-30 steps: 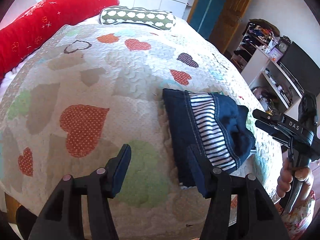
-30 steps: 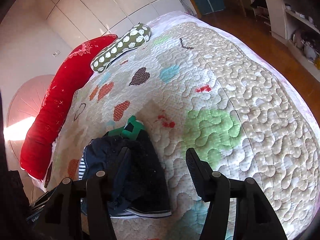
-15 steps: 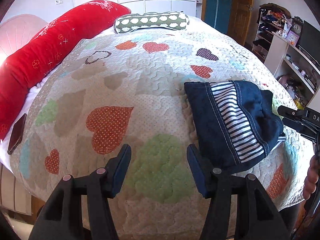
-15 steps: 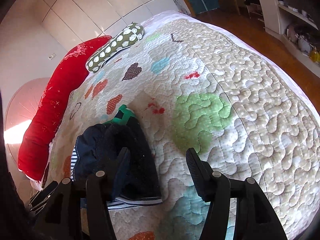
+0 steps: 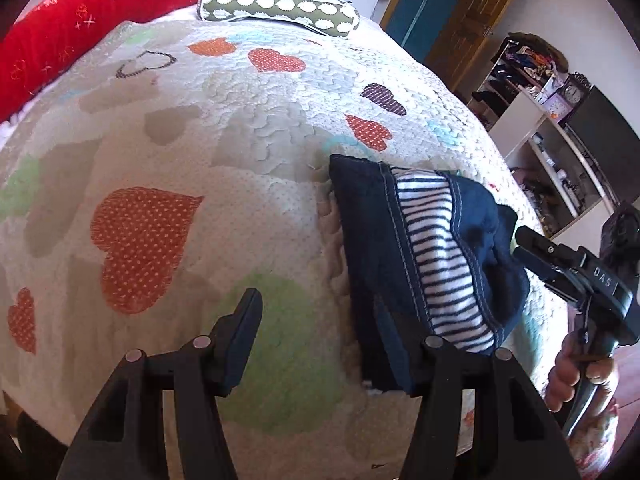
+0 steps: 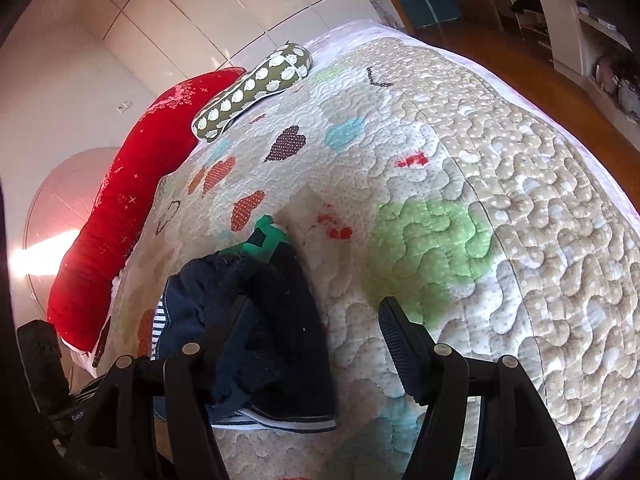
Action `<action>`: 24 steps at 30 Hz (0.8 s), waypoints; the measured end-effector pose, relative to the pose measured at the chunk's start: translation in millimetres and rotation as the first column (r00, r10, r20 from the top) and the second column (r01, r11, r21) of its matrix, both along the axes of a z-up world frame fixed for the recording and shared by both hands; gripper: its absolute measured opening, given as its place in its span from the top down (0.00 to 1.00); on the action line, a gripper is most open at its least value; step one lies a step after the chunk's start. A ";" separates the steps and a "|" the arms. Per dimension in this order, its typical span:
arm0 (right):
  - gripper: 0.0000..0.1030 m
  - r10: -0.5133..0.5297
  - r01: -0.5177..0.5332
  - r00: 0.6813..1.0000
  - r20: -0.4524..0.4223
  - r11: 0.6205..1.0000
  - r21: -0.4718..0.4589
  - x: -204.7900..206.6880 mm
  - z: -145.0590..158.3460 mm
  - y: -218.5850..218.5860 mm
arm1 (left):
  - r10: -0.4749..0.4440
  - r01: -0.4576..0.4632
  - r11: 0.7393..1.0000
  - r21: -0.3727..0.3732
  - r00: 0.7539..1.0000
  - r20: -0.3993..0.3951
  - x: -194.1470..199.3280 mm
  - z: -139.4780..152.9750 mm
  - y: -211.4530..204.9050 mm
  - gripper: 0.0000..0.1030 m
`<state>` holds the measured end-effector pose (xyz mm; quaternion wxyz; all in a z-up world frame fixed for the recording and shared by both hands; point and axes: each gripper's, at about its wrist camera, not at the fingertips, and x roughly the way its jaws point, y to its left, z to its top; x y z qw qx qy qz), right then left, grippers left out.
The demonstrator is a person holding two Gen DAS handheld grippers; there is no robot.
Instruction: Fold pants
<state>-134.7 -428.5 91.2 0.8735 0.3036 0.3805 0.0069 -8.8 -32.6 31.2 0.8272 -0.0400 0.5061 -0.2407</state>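
The navy pants (image 5: 424, 256) lie folded in a compact bundle on the quilt, with a navy-and-white striped lining showing. In the right wrist view the pants (image 6: 256, 316) show a green patch at the far end. My left gripper (image 5: 320, 344) is open and empty, its right finger just over the bundle's near edge. My right gripper (image 6: 316, 344) is open and empty, its left finger over the bundle's right side. The right gripper also shows in the left wrist view (image 5: 532, 246), at the bundle's right edge, held by a hand.
The heart-patterned quilt (image 5: 160, 184) covers the bed. A red bolster (image 5: 80, 16) and a green patterned pillow (image 5: 280, 4) lie at the head. Shelves (image 5: 560, 148) and wooden floor (image 6: 520, 40) lie beyond the bed's right side.
The left gripper swung away and came back close to the bundle's near edge. The right gripper stayed beside the bundle, shifting slightly. The pants have not moved.
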 end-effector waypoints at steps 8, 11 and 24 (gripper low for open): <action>0.33 0.085 -0.085 0.996 0.007 0.988 0.131 32.3 -18.3 5.3 | -0.136 0.117 0.979 -0.167 0.985 -0.105 22.6 -17.2 -34.8 0.38; 0.62 0.145 -0.146 0.989 0.020 0.969 0.198 35.4 -19.4 17.6 | -0.196 0.166 0.962 -0.215 0.973 -0.125 19.2 -14.8 -40.8 0.68; 0.80 0.186 -0.204 0.971 0.151 0.973 0.110 80.1 52.7 58.8 | -0.065 0.064 0.994 -0.090 0.998 -0.009 80.7 41.6 -27.1 0.82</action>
